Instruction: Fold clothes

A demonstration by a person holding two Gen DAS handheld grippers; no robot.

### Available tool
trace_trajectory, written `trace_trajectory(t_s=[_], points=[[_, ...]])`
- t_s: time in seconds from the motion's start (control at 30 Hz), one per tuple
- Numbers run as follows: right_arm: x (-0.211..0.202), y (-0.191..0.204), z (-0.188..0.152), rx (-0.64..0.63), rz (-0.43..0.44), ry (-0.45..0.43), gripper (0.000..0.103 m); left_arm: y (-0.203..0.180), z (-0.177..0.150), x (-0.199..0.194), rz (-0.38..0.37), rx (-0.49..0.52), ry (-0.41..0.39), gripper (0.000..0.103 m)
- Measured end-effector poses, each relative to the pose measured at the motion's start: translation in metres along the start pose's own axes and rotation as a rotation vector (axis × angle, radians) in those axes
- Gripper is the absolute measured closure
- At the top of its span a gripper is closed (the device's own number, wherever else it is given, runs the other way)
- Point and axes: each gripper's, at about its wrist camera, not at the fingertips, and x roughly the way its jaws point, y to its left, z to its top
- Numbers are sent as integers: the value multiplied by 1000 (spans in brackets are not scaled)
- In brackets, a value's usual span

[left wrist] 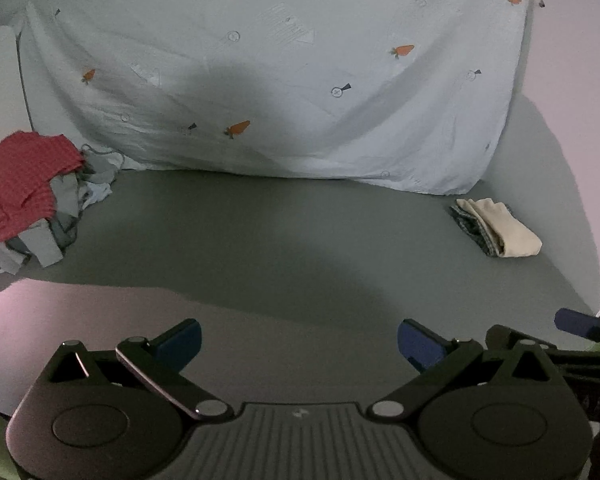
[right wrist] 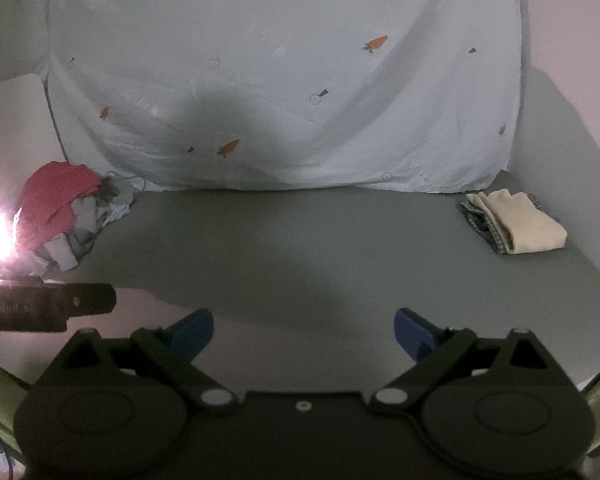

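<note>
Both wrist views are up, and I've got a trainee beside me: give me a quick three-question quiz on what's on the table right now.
1. True or false: the left gripper and the right gripper are both open and hold nothing.
2. Which item lies on top of the unfolded pile at the left of the grey table? A) a red garment B) a cream garment C) a black towel
3. Fill in: the folded stack at the right has a cream piece on top of a ____ piece.

Key: 1 true; 2 A, the red garment; 3 checked.
</note>
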Motion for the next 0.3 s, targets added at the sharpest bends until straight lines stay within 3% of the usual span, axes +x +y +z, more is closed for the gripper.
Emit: trace_trajectory(t_s=[0.3], points=[[-7,4,-5,-17,17,-17,5,1,-7,-10,6,5,-8,0]])
